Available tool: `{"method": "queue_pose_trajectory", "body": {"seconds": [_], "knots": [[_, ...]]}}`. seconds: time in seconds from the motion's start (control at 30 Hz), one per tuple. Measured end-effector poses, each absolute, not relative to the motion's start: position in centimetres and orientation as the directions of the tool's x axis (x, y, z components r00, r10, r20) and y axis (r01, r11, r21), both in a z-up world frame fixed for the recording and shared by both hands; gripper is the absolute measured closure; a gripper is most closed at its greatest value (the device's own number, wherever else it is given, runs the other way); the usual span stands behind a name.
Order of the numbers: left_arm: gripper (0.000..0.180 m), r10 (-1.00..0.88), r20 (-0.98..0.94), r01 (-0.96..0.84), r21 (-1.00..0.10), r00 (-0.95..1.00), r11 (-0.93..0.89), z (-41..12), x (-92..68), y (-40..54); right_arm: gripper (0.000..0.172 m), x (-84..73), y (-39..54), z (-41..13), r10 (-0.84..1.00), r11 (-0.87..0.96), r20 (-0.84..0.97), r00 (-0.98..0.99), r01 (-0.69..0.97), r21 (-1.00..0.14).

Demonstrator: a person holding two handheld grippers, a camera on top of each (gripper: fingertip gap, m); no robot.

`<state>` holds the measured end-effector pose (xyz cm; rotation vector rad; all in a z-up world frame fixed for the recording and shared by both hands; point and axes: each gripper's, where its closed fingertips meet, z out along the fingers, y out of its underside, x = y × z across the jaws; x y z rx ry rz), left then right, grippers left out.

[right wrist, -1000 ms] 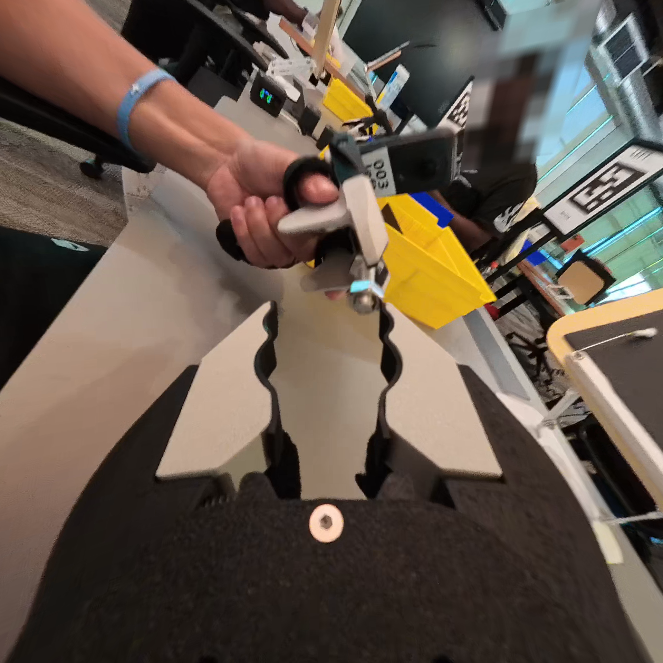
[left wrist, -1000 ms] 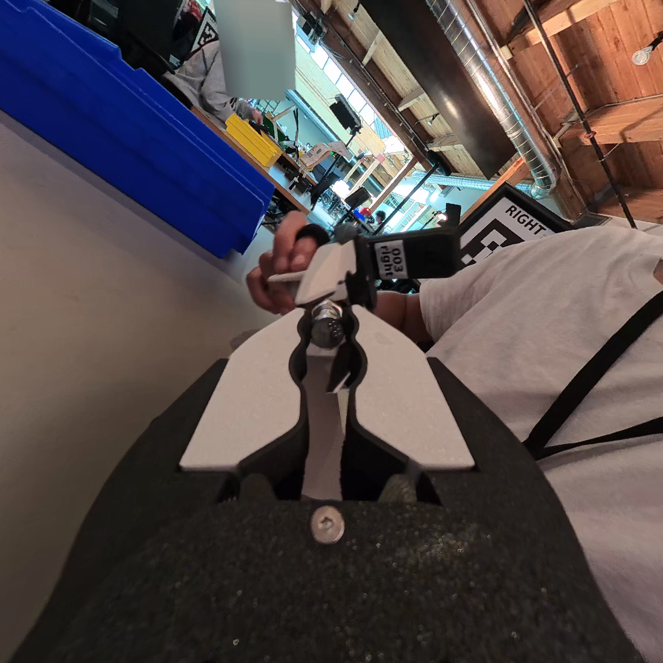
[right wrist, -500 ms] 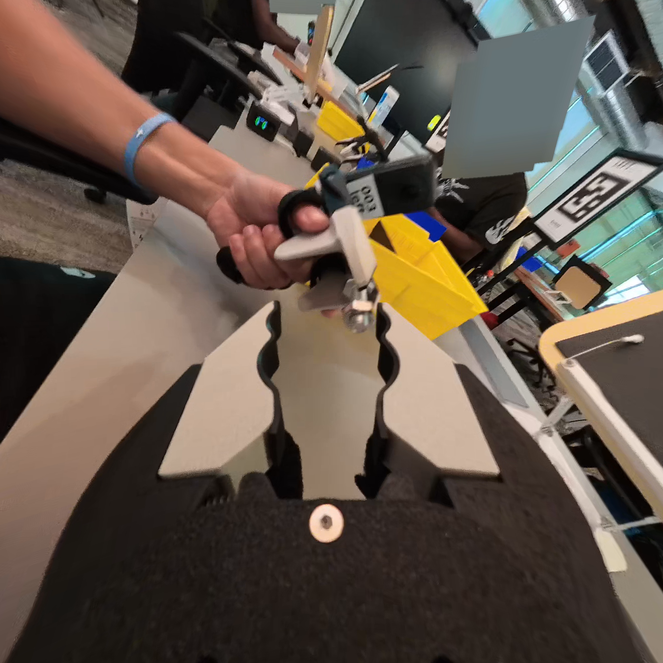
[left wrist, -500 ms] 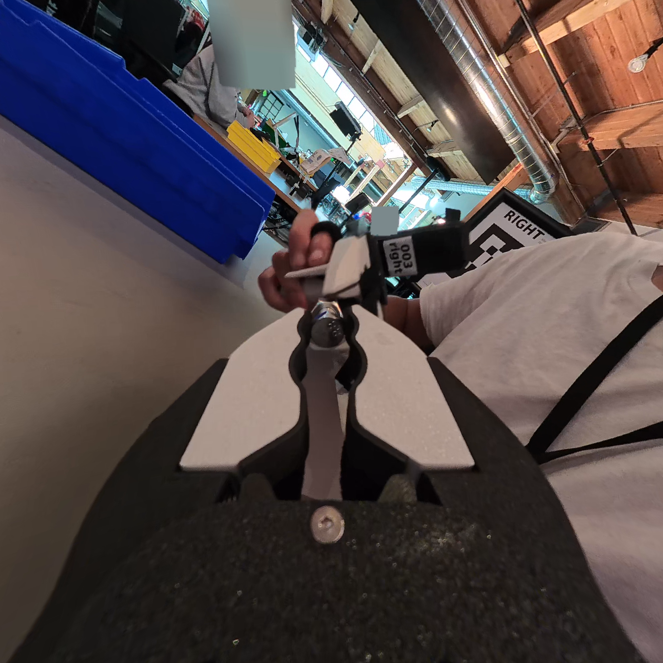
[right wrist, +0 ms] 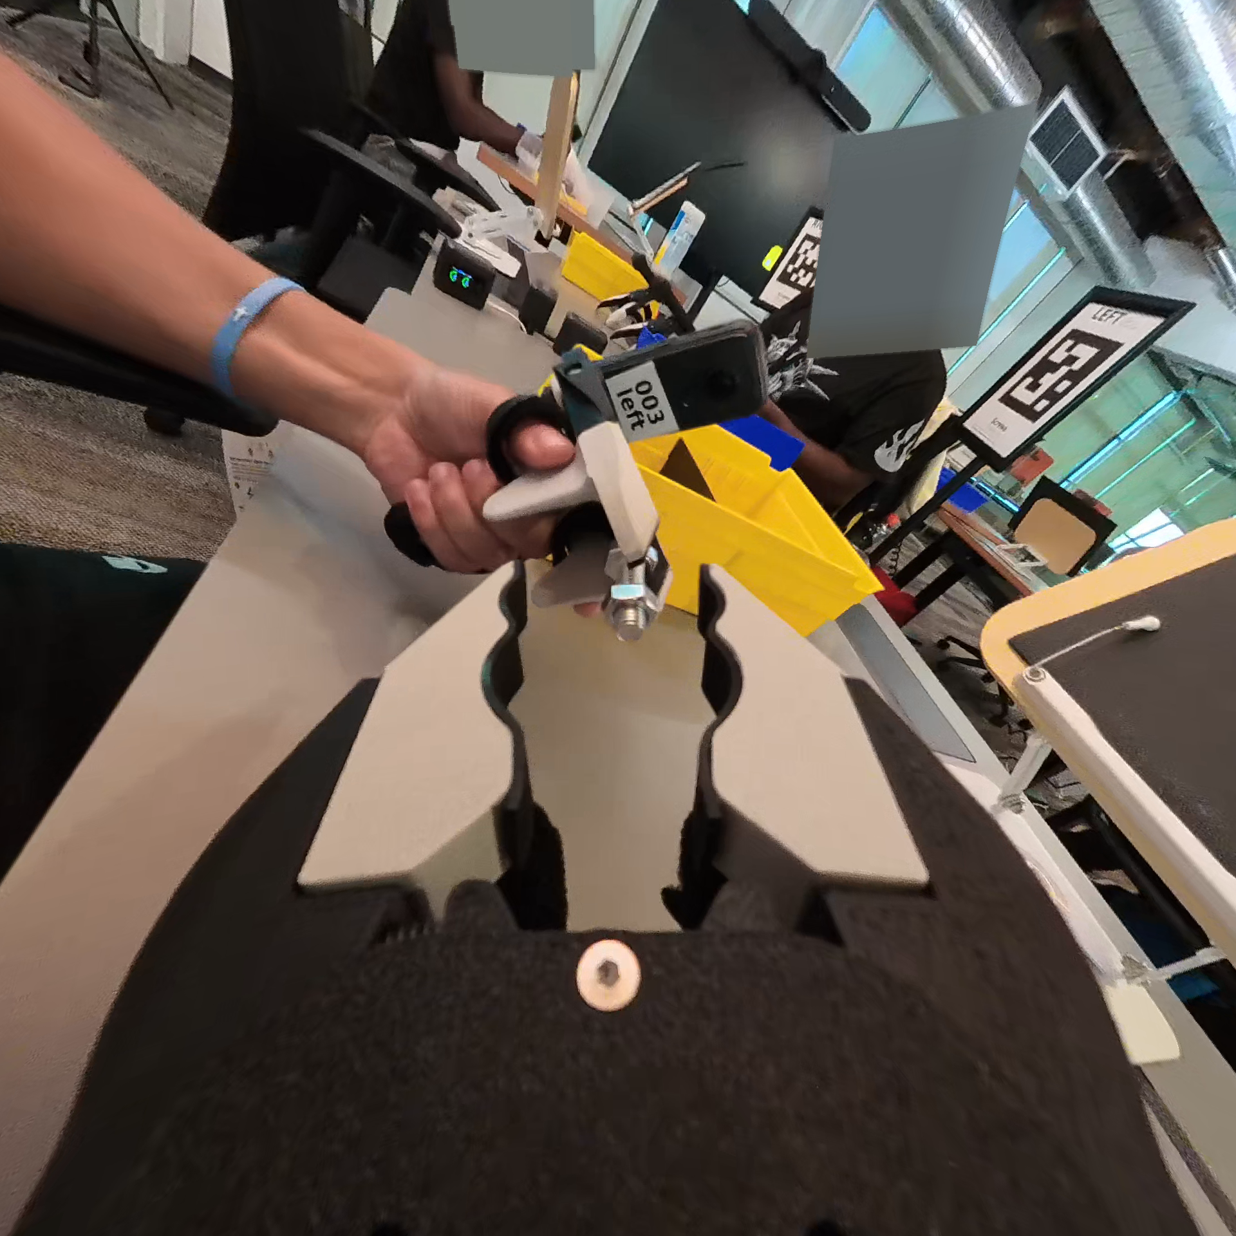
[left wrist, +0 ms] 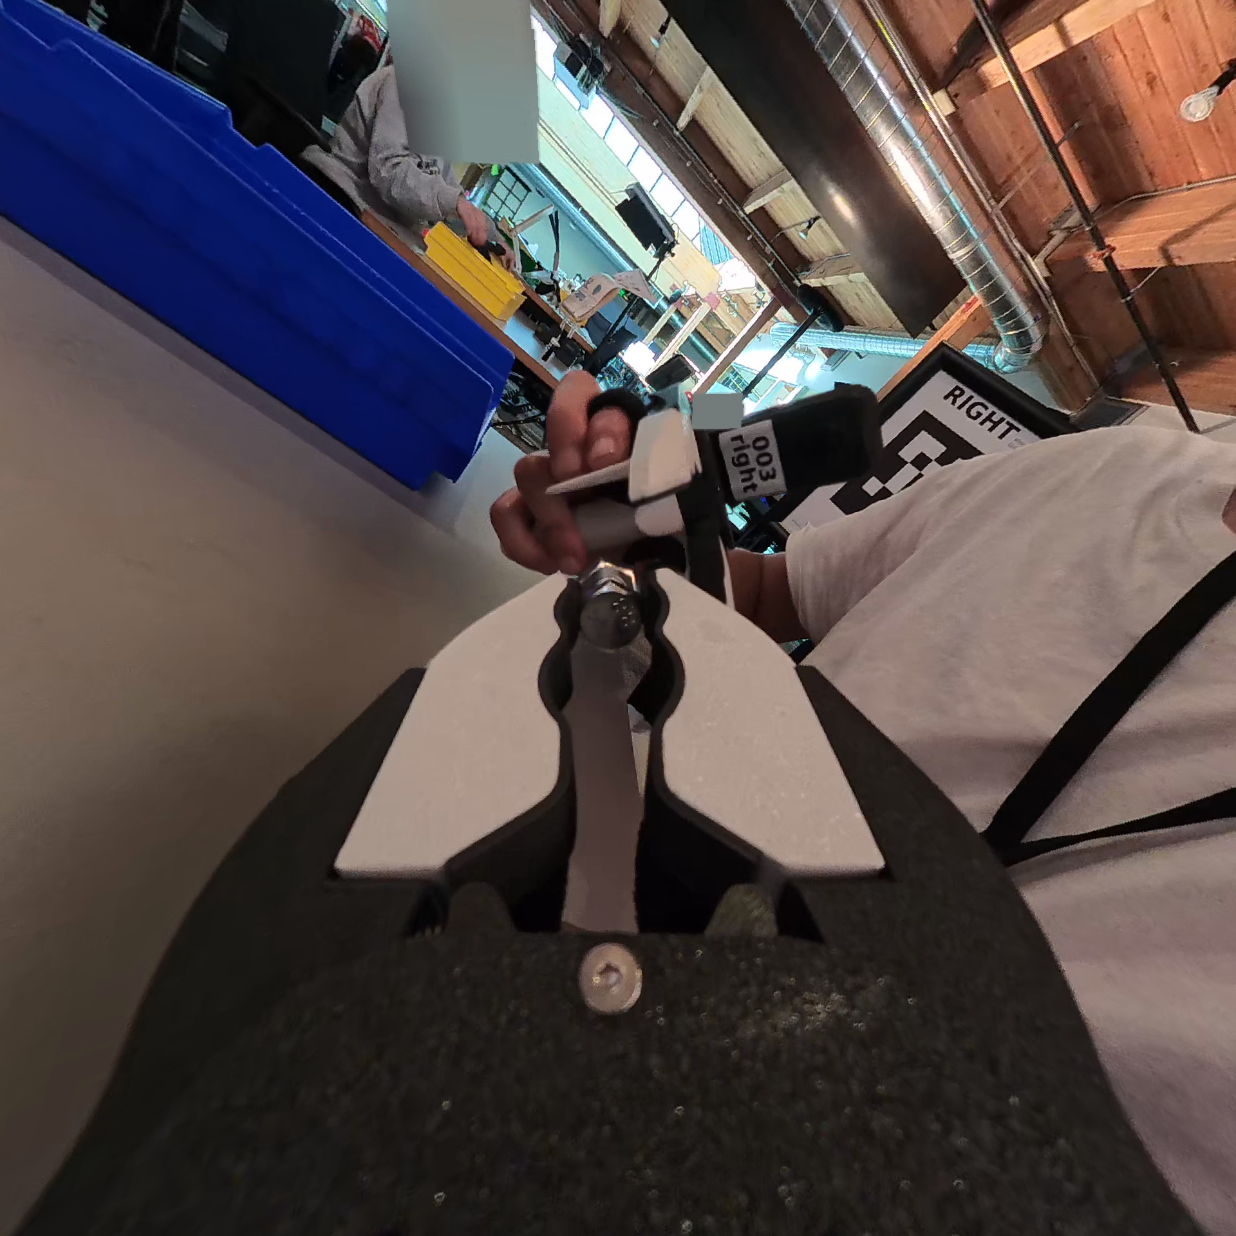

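My left gripper (left wrist: 612,592) is shut on a silver bolt (left wrist: 607,622) by its head end, with a hex nut (left wrist: 607,590) on the shank just past the fingertips. In the right wrist view the left gripper (right wrist: 635,565) holds the bolt with the nut (right wrist: 632,594) and the threaded end pointing towards me. My right gripper (right wrist: 610,588) is open. The nut stands between its fingertips (right wrist: 712,588) with a gap on each side. In the left wrist view the right gripper (left wrist: 625,501) is just beyond the nut.
A blue bin (left wrist: 234,254) lies on the pale table (left wrist: 167,602) to the left. A yellow bin (right wrist: 756,535) stands behind the bolt. A black-topped table (right wrist: 1137,702) is at the right. A person in a white shirt (left wrist: 1003,669) holds both grippers. The tips of both grippers are at nearly the same place.
The two grippers have come closer; the nut and threaded end now sit between my right fingertips. The right jaws have narrowed a little. The left grasp on the bolt is unchanged.
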<state>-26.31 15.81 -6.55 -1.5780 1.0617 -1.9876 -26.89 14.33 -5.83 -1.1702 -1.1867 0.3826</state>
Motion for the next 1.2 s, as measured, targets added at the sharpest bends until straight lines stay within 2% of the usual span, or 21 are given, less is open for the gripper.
{"method": "queue_pose_trajectory", "body": {"seconds": [0.27, 0.5, 0.77, 1.07, 1.2], "knots": [[0.163, -0.695, 0.638, -0.123, -0.760, -0.332, -0.638, -5.6, -26.4, 15.5, 0.119, -27.7, 14.7, -10.1, 0.815, 0.335, 0.476, 0.331, 0.401, -0.853], [0.163, -0.694, 0.651, -0.128, -0.751, -0.307, -0.648, -6.1, -26.4, 15.9, 0.121, -26.7, 14.4, -5.6, 0.742, 0.440, 0.544, 0.392, 0.329, -0.836], [0.163, -0.699, 0.629, -0.102, -0.764, -0.341, -0.637, -5.3, -26.4, 15.4, 0.119, -27.8, 14.6, -10.1, 0.822, 0.330, 0.462, 0.334, 0.381, -0.864], [0.163, -0.705, 0.634, -0.101, -0.762, -0.318, -0.639, -5.6, -26.6, 15.9, 0.121, -27.0, 14.2, -5.1, 0.769, 0.412, 0.490, 0.411, 0.268, -0.871], [0.163, -0.703, 0.634, -0.109, -0.762, -0.322, -0.638, -5.6, -26.5, 15.8, 0.119, -27.9, 13.9, -6.7, 0.787, 0.400, 0.491, 0.373, 0.297, -0.867]]}}
